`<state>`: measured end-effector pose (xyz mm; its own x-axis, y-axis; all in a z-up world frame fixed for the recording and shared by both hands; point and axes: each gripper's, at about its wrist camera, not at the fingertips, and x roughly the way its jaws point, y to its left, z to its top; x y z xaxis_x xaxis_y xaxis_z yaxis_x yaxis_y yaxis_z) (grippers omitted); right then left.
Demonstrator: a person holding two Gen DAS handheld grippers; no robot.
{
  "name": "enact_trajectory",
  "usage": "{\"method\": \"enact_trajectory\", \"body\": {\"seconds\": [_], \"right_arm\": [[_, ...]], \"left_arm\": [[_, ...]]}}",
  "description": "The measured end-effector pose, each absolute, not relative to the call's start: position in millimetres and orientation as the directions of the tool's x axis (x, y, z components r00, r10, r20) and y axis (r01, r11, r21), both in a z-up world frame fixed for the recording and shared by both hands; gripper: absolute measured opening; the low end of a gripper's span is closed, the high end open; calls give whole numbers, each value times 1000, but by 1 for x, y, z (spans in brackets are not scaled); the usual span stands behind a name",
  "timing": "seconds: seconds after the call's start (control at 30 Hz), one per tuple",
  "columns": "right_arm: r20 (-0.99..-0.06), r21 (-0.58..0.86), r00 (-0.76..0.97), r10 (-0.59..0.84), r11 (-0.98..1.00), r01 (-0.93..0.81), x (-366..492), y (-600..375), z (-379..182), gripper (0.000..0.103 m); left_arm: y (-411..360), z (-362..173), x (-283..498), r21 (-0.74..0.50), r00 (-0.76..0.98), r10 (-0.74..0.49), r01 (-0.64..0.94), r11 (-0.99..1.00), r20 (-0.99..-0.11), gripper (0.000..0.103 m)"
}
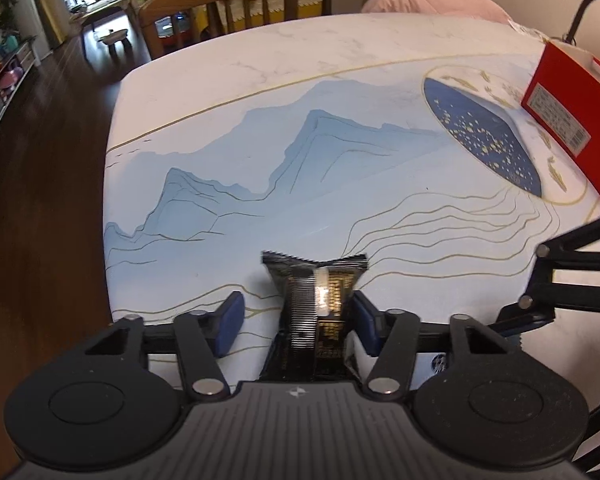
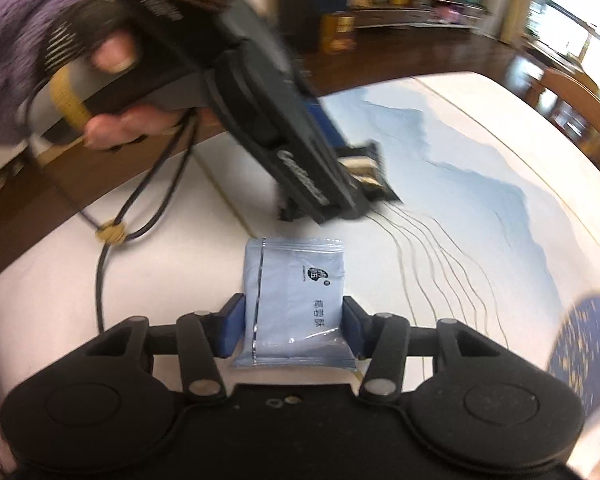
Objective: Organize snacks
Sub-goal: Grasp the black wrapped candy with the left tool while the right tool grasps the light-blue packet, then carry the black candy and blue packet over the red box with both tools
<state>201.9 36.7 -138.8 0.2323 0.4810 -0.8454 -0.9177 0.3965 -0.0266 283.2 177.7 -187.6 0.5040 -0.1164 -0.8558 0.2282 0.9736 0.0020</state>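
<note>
Pick-up step, both hands at once. In the left wrist view the left gripper [image 1: 296, 320] points steeply down at the table [image 1: 260, 92], straddling a black snack packet [image 1: 316, 304] that lies at 6 o'clock of the frame, crimped end pointing away. Its right pad touches the packet's edge; the left pad [image 1: 231, 320] stands clear, with bare table between it and the wrapper, so these tongs are apart and the grip is not made. In the right wrist view the right gripper [image 2: 294, 326] brackets a pale blue snack packet [image 2: 296, 304] flat on the table at 6 o'clock. The right pad sits against the wrapper edge and the left pad [image 2: 233, 326] looks just at it; whether they already squeeze I cannot tell, the wrapper shows no pinch or lift. A gloved hand [image 2: 100, 64] with a purple fuzzy cuff carries the other gripper at 11 o'clock, over the black packet. A red box [image 1: 568, 116] stands at 2 o'clock in the left view, near the table's edge, probably the destination. Judgement: both packets are yet to be secured. Next move calls for closing each pair fully on its wrapper, squarely across the width so the slick foil does not slide out, then lifting and carrying toward the box.
</note>
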Motion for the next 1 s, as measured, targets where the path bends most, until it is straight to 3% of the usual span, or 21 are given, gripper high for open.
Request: {"method": "enact_trajectory", "body": {"seconds": [0.13, 0.23, 0.53, 1.0], "right_arm": [[-837, -37, 306, 453, 511, -859, 198, 25, -139, 48], [-835, -51, 359, 417, 591, -805, 197, 19, -139, 47], [-831, -56, 445, 332, 748, -662, 194, -16, -139, 47], [-779, 9, 548, 305, 879, -477, 174, -86, -87, 47]], "left_arm": [[178, -186, 279, 6, 510, -84, 171, 985, -856, 36], [182, -185, 276, -8, 510, -57, 98, 995, -859, 35], [181, -180, 250, -75, 476, -30, -76, 994, -879, 34], [120, -126, 204, -162, 502, -106, -70, 984, -858, 34]]}}
